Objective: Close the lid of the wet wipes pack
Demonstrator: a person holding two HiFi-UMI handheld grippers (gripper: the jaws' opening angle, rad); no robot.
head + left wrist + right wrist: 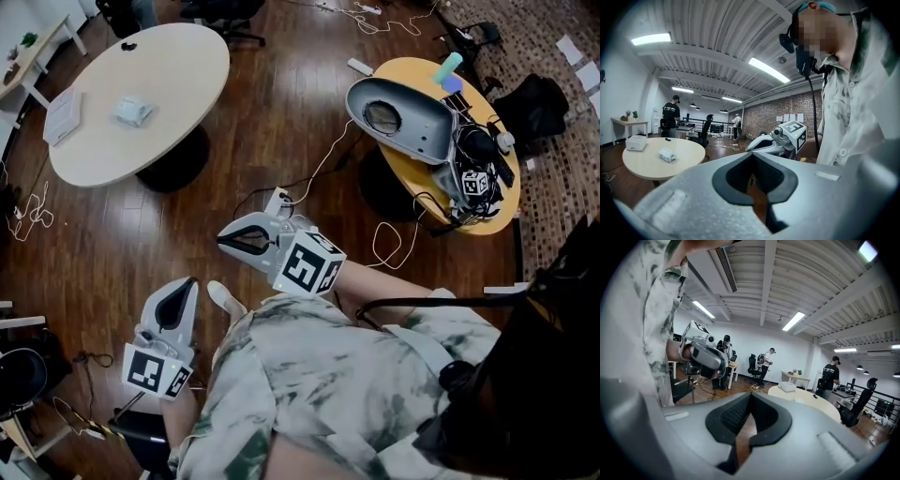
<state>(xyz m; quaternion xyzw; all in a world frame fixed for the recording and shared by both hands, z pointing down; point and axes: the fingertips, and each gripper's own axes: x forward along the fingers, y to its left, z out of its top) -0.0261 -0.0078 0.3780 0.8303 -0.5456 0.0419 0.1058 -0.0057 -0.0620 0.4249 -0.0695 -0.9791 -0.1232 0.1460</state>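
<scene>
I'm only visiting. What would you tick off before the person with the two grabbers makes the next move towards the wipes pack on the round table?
1. Wipes pack found, lying on the round table: ok.
2. Pack within reach: not ok. Both grippers are held close to the person's body, well away from that table.
3. Left gripper free: ok. Its jaws are together with nothing between them.
4. Right gripper free: ok. Its jaws are together with nothing between them.
5. Lid open or shut, and which way it faces: cannot tell. The pack is too small in every view.
</scene>
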